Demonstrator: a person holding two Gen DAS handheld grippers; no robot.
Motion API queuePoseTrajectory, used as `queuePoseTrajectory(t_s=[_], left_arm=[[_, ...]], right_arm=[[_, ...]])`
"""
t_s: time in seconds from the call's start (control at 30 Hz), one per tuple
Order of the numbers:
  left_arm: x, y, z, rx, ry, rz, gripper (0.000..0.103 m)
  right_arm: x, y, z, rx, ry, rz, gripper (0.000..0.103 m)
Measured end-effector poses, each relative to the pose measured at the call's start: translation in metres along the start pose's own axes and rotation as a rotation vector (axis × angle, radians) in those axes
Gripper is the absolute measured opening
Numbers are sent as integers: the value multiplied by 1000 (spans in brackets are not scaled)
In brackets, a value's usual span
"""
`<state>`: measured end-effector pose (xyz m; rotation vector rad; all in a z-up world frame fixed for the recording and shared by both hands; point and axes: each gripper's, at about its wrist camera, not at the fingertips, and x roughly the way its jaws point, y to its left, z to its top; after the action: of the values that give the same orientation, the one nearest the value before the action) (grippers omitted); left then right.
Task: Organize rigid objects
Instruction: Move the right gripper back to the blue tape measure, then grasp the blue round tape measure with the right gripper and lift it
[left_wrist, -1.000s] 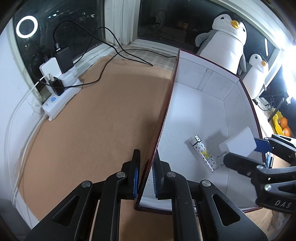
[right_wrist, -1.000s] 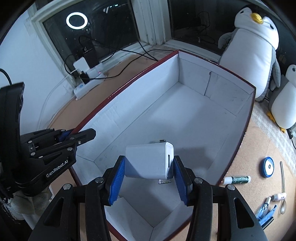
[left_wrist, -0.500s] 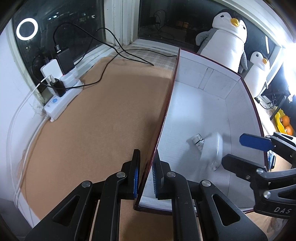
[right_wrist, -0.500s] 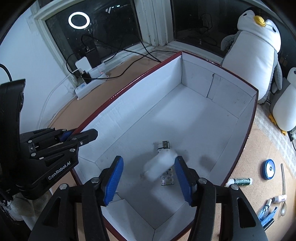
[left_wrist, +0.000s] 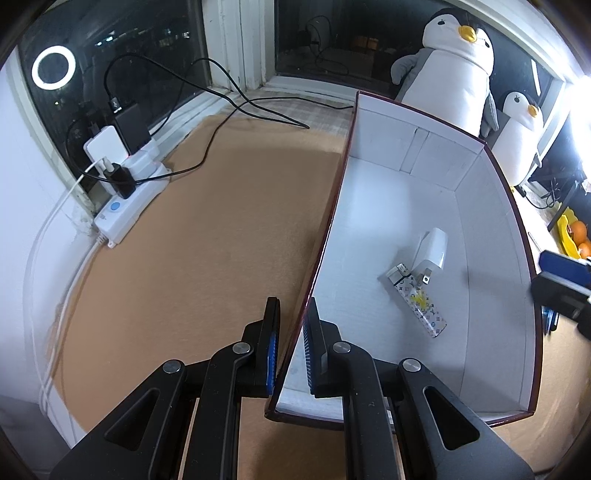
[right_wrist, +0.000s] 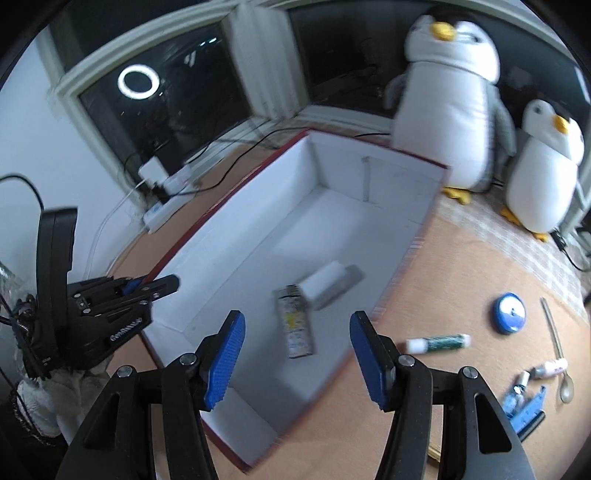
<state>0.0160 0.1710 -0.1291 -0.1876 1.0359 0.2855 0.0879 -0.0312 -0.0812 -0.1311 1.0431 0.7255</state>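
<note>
Charger (left_wrist: 431, 248) and lighter (left_wrist: 417, 301) lie in the box (left_wrist: 495, 295); left tool (left_wrist: 290, 356) pinches its wall, right tool (right_wrist: 295, 356) spread, empty. Glue stick (right_wrist: 437, 341), tape (right_wrist: 509, 313), spoon (right_wrist: 556, 345) wait on the worktop (right_wrist: 461, 266).

Two plush penguins, a large penguin (left_wrist: 456, 70) and a small penguin (left_wrist: 522, 136), stood side by side against the dark window (left_wrist: 155, 44). Ring light (left_wrist: 54, 69) reflected in the glass at upper left. White power strip (left_wrist: 129, 206) lay by the sill on the tan tabletop (left_wrist: 207, 251), loaded with a white adapter (left_wrist: 105, 146) and a black adapter (left_wrist: 131, 125), black cables (left_wrist: 221, 122) trailing across. Oranges (left_wrist: 578, 236) at far right edge.
</note>
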Motion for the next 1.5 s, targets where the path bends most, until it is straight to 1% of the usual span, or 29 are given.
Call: queuePoseTrajectory(t_s=[0.17, 0.33, 0.4, 0.47, 0.57, 0.73, 1.03, 1.2, 1.5], left_arm=[[-2, -5, 2, 10, -1, 15, 11], [-5, -10, 4, 21, -4, 29, 11], [-6, -13, 5, 28, -5, 35, 11], [-6, -16, 6, 34, -3, 42, 11], [-6, -18, 7, 39, -1, 51, 11], [-4, -20, 8, 46, 3, 64, 11], [0, -21, 10, 48, 11, 65, 11], [2, -18, 10, 42, 20, 48, 11], [6, -14, 10, 38, 27, 45, 11]], right_arm=[[-15, -46, -6, 82, -26, -50, 60], [-24, -90, -16, 153, -36, -110, 62], [-25, -105, -19, 171, -36, -135, 65], [-24, -121, -22, 189, -31, -153, 68], [-21, -144, -24, 218, -21, -180, 68], [-3, -175, -24, 254, 26, -202, 69], [31, -200, -17, 277, 87, -236, 69], [49, -210, -11, 285, 125, -259, 69], [68, -214, -10, 281, 168, -275, 69]])
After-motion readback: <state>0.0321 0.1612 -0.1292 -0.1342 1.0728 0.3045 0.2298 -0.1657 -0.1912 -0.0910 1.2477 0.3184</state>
